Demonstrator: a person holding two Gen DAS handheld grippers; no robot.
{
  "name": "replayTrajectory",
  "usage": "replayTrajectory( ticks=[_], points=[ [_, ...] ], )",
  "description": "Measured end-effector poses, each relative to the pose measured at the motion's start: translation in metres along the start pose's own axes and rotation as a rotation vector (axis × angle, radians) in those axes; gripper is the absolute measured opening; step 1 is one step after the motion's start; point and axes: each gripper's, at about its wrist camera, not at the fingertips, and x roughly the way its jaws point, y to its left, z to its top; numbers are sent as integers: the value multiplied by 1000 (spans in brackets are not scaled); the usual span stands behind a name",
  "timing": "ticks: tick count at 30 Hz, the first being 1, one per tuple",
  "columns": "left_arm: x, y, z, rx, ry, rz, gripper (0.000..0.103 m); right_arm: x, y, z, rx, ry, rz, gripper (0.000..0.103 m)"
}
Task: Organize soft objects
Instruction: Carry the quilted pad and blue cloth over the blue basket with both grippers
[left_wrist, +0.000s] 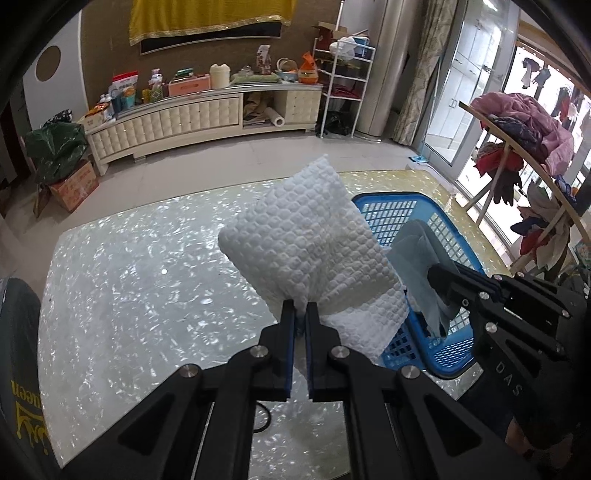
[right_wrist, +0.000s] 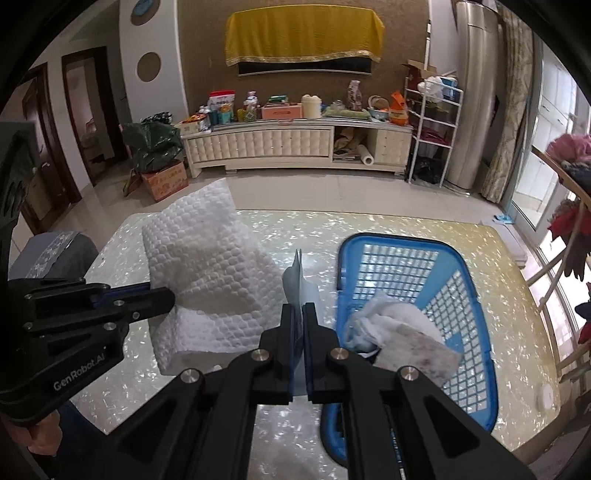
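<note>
A white quilted cloth (left_wrist: 310, 251) hangs bunched above the shimmering table (left_wrist: 147, 277), with my left gripper (left_wrist: 300, 308) shut on its lower fold. To its right, my right gripper (left_wrist: 434, 275) is shut on a thin pale blue cloth (left_wrist: 413, 258) over the blue mesh basket (left_wrist: 388, 197). In the right wrist view the right gripper (right_wrist: 300, 308) pinches the pale blue cloth (right_wrist: 295, 277), which stands up from the closed fingers. The left gripper (right_wrist: 170, 295) holds the white cloth (right_wrist: 210, 269) at the left. A crumpled white cloth (right_wrist: 399, 328) lies inside the basket (right_wrist: 391, 238).
A small white round object (right_wrist: 546, 397) sits near the table's right edge, and a black ring (left_wrist: 264, 417) lies under my left gripper. A wooden rack of clothes (left_wrist: 524, 133) stands to the right. A cream cabinet (right_wrist: 288, 144) lines the far wall.
</note>
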Motion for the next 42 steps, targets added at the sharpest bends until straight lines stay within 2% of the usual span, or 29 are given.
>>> replayTrajectory(
  ticks=[7,17,35,39,40,41,42],
  points=[
    [17,-17,10,24,14,-18,4,7,-25,-3,49,16,-23,4],
    [41,-22,20,22,44,-24,4,29,-52,-6,98,72,-56,4],
    [68,-17,22,4,94,-16,4,82,-64,-9,108,245,-116,4],
    [67,-18,23,5,93,-11,4,77,-69,-8,115,242,-111,4],
    [67,-18,23,5,92,-11,4,76,-68,-8,112,245,-106,5],
    [67,-18,23,5,92,-11,4,74,-67,-8,110,247,-98,13],
    [67,-18,23,6,91,-9,4,72,-65,-8,104,244,-100,28]
  ],
)
